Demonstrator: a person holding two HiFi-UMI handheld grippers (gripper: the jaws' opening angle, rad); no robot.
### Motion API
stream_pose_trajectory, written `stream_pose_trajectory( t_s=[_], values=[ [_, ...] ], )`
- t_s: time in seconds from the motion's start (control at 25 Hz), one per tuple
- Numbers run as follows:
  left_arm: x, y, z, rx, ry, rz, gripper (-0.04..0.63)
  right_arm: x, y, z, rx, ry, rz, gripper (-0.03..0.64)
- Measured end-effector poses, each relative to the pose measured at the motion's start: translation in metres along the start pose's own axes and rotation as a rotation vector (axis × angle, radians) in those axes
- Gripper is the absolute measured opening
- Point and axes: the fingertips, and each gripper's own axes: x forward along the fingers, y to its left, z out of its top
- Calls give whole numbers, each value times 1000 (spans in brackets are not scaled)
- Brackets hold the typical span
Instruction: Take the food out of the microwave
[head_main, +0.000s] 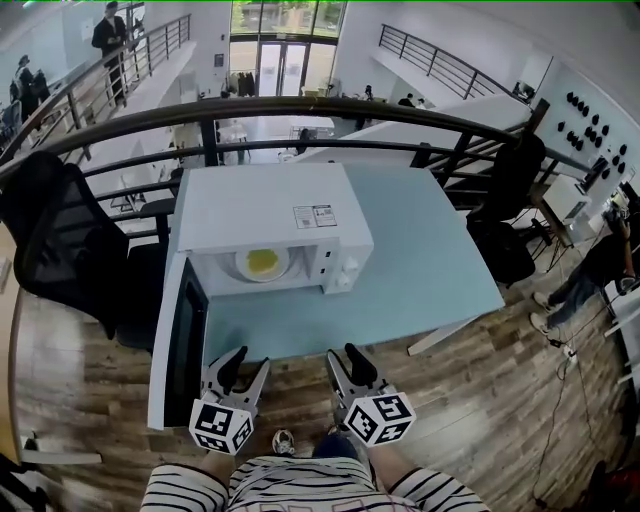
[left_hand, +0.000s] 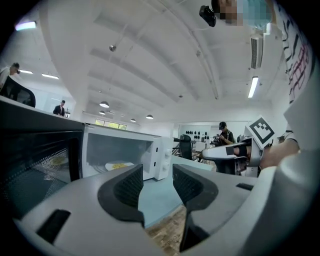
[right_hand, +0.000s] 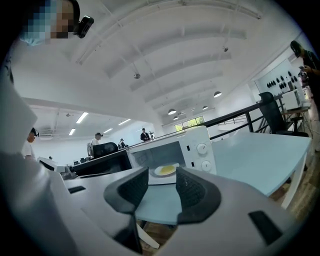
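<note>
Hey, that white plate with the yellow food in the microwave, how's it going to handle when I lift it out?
The plate looks rigid and smooth, probably glazed, so likely slippery to grip. It is shallow, so the flat yellow food may slide if tilted. It seems small and probably light.

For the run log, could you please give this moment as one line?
microwave door open; food on plate inside; left gripper open, empty; right gripper open, empty

Left gripper (head_main: 252, 360); right gripper (head_main: 344, 356); jaws apart
</note>
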Motion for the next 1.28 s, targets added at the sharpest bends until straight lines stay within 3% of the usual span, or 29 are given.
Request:
stream_pose_trajectory(
  t_s=[0.68, 1.28],
  values=[
    [44, 56, -5, -59, 7, 202, 166, 111, -16, 9, -44, 94, 173, 178],
    [90, 97, -38, -76, 54, 317, 166, 185, -41, -9, -32, 139, 226, 178]
  ],
)
